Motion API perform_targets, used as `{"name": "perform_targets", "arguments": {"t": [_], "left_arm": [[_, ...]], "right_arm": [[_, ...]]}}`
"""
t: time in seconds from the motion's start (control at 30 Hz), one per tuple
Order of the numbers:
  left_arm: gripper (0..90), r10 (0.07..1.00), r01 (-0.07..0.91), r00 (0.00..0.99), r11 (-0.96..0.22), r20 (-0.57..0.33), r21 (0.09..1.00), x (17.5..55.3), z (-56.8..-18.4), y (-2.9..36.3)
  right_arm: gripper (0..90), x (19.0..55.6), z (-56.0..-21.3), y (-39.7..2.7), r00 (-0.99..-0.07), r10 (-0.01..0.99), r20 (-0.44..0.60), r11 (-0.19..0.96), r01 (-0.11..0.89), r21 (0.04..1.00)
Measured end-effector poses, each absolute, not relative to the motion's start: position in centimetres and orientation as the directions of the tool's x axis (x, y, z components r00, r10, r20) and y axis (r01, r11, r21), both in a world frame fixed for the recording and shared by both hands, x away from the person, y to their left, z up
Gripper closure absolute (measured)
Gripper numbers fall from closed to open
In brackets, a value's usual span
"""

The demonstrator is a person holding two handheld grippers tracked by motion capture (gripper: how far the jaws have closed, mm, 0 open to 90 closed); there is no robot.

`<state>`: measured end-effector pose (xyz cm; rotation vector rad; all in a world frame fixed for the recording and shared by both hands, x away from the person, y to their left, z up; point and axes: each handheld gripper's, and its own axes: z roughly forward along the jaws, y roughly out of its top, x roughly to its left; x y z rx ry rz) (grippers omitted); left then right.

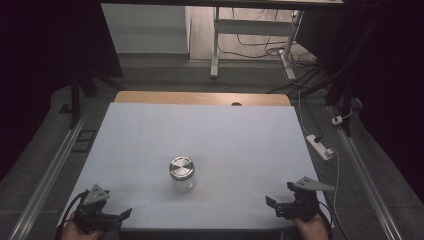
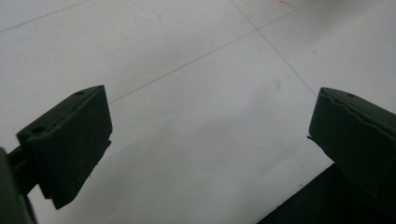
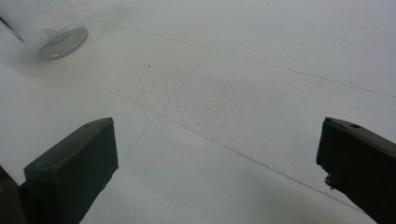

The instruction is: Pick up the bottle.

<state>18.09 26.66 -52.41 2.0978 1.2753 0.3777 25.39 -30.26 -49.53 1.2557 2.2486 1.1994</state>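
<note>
A clear glass jar [image 1: 182, 175] with a silver metal lid stands upright on the white mat [image 1: 200, 135], a little in front of the middle. My left gripper [image 1: 122, 215] rests at the mat's front left corner, held by a hand, well apart from the jar. In the left gripper view it [image 2: 210, 130] is open over bare mat with nothing between the jaws. My right gripper [image 1: 279, 196] sits at the front right corner, jaws toward the jar. In its own view it [image 3: 217, 149] is open and empty, with the jar's base [image 3: 56, 39] far off at the upper left.
The mat covers a wooden table [image 1: 200, 97] whose far strip shows. A white power strip [image 1: 320, 146] and cables lie on the floor to the right. A desk frame [image 1: 250, 35] stands beyond the table. Metal rails [image 1: 55, 165] run along both sides.
</note>
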Motion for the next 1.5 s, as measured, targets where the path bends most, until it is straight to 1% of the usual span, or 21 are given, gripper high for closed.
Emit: {"name": "perform_targets", "arguments": {"t": [0.37, 0.53, 0.63, 0.73, 0.83, 0.93, 1.1, 1.27, 1.5], "left_arm": [[1.1, 0.862, 0.695, 0.488, -0.288, -0.138, 0.658, 18.3, -52.5, 27.2], [1.0, 0.862, 0.702, 0.483, -0.278, -0.152, 0.656, 18.3, -52.5, 27.3], [1.0, 0.861, 0.704, 0.481, -0.269, -0.164, 0.657, 18.3, -52.5, 27.4], [0.9, 0.861, 0.706, 0.480, -0.266, -0.168, 0.656, 18.4, -52.5, 27.5], [0.7, 0.861, 0.706, 0.483, -0.274, -0.161, 0.653, 18.4, -52.5, 27.3], [0.0, 0.862, 0.701, 0.491, -0.302, -0.129, 0.646, 18.4, -52.5, 27.0], [0.0, 0.862, 0.700, 0.492, -0.306, -0.125, 0.645, 18.4, -52.4, 26.9], [0.0, 0.857, 0.687, 0.498, -0.299, -0.129, 0.663, 18.4, -52.2, 26.8], [0.0, 0.836, 0.664, 0.533, -0.319, -0.129, 0.676, 18.7, -51.9, 26.2]], "right_arm": [[0.0, 25.1, -49.5, -29.4, -0.607, 0.786, 0.117, 0.304, 0.545, 0.781], [0.0, 25.0, -49.5, -29.0, -0.611, 0.787, 0.089, 0.327, 0.535, 0.779], [0.0, 25.0, -49.6, -28.8, -0.601, 0.796, 0.076, 0.341, 0.549, 0.763], [0.0, 25.1, -49.7, -28.5, -0.614, 0.787, 0.057, 0.380, 0.556, 0.739], [0.0, 25.0, -49.7, -28.4, -0.615, 0.787, 0.046, 0.394, 0.558, 0.730], [0.0, 25.1, -49.7, -28.4, -0.617, 0.785, 0.054, 0.391, 0.561, 0.730], [0.0, 25.0, -49.6, -28.5, -0.618, 0.784, 0.051, 0.388, 0.554, 0.737], [0.0, 25.0, -49.6, -28.4, -0.617, 0.786, 0.050, 0.379, 0.544, 0.748], [0.0, 24.9, -49.6, -28.4, -0.612, 0.790, 0.041, 0.381, 0.543, 0.749]]}}
